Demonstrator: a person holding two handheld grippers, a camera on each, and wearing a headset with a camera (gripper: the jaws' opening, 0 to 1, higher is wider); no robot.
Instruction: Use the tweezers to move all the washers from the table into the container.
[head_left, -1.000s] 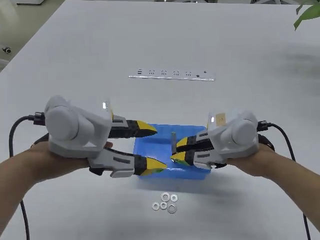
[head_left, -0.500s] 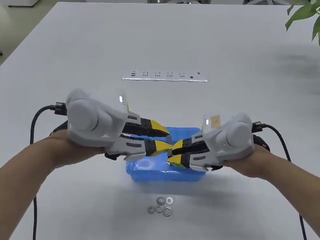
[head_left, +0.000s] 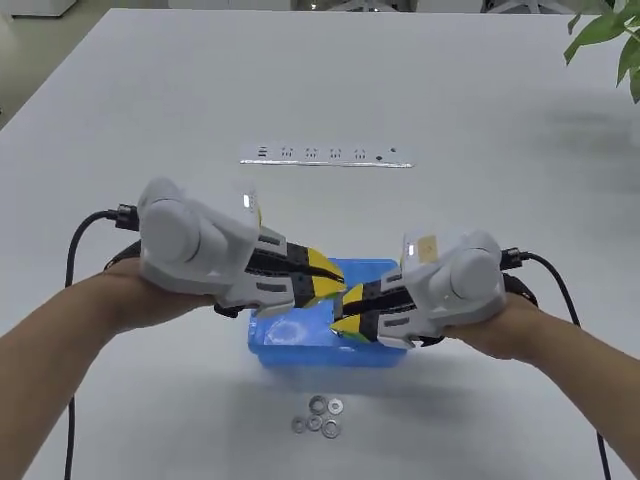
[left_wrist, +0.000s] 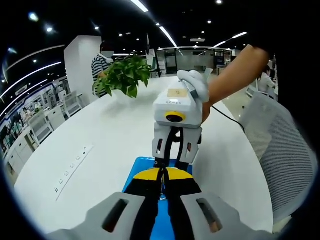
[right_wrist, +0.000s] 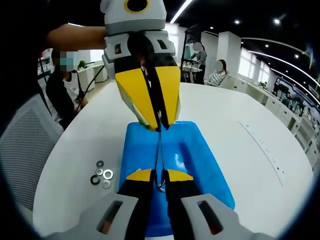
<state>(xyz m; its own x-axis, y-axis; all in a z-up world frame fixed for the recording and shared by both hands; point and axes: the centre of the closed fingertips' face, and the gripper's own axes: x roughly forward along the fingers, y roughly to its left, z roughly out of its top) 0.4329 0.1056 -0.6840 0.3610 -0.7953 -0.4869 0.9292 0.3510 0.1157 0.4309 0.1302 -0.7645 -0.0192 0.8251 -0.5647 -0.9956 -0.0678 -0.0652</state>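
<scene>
Washers: a small cluster of washers (head_left: 317, 416) lies on the white table (head_left: 480, 140), just in front of the container's near wall and not in it.
Tweezers: the thin metal tweezers (right_wrist: 160, 150) span from one gripper to the other above the container.
Container: the blue container (head_left: 290, 340) sits under both grippers.
Right gripper (right_wrist: 159, 176): jaws closed on one end of the tweezers.
Left gripper (right_wrist: 159, 126): jaws pinched together on the other end.
Farther off: power strip (head_left: 325, 155); plant (head_left: 605, 30) at the table's corner.

A white power strip (head_left: 326, 155) lies on the table (head_left: 480, 100); a leafy plant (head_left: 598, 28), probably potted, overhangs one corner.
</scene>
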